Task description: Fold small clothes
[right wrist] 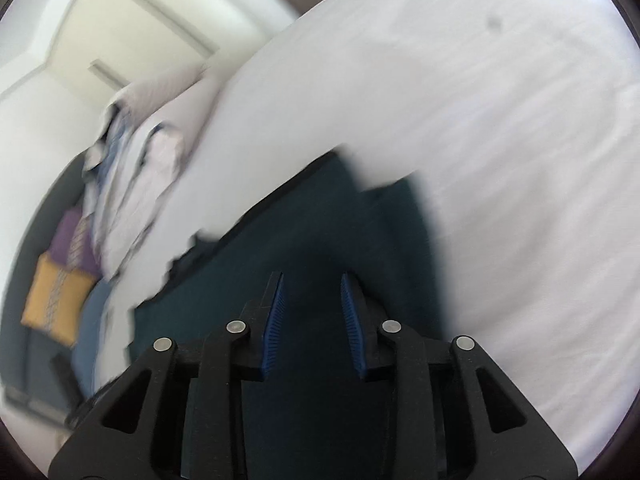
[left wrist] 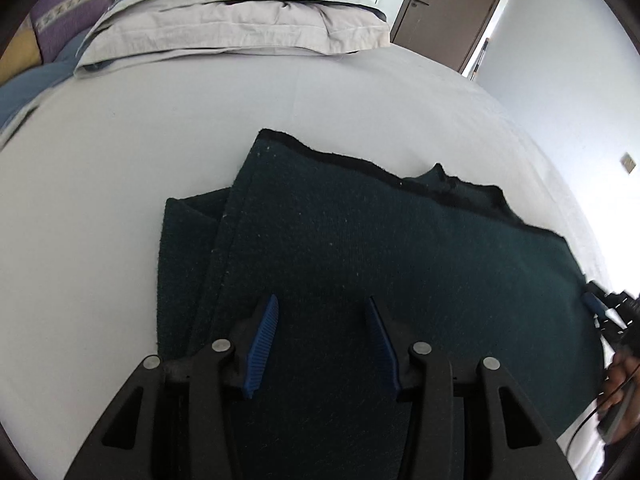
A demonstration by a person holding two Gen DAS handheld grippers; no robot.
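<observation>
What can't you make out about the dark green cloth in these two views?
- Left wrist view: the cloth's near edge is hidden behind the left gripper.
- Its right end runs out of frame.
- Right wrist view: motion blur smears the folds around the right gripper.

Matt, coarse-knit dark green garment (left wrist: 360, 248) on smooth white cotton-like sheet (left wrist: 120, 168); at twelve o'clock, creased grey cloth pillows (left wrist: 240, 28); ribbed blue rubbery pads (left wrist: 262, 344) on matt black plastic fingers; satin brown wooden door (left wrist: 448, 8).
</observation>
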